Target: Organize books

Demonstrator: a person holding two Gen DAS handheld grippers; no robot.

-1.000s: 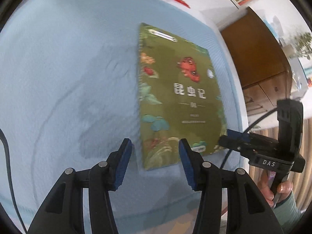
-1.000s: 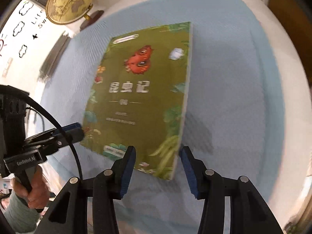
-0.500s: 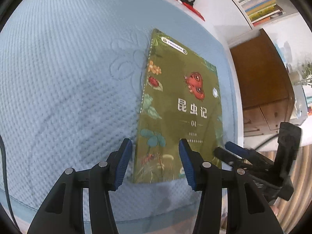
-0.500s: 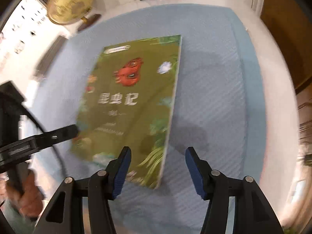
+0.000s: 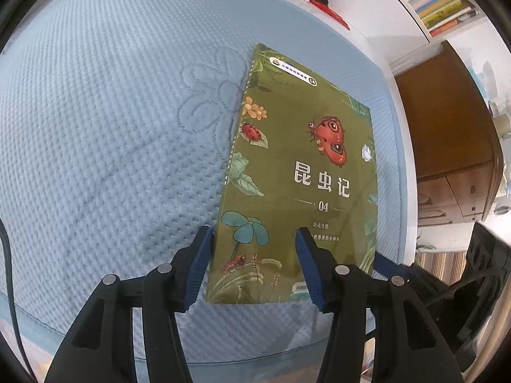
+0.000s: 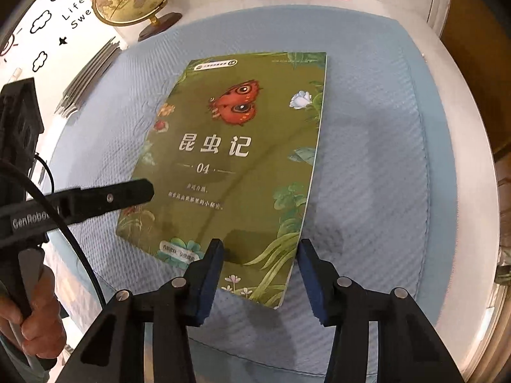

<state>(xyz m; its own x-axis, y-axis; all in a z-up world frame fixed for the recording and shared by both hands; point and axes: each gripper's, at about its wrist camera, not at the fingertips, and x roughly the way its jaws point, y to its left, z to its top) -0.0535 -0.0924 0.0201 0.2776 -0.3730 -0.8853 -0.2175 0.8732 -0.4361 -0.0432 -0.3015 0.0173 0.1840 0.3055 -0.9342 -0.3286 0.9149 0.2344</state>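
The flat olive-green insect-illustrated paperback book (image 5: 300, 175) stretches lengthwise ahead of both grippers; the left gripper (image 5: 252, 263) is opening, the right gripper (image 6: 260, 276) closing (neither pinching).

book (image 5: 297, 172): olive green, red butterfly | mat (image 5: 111, 127): pale blue, waffle-textured

We can't read the tiny print on the book (image 6: 236, 159), and the right hand-held gripper (image 5: 424, 284) hides behind our left one.
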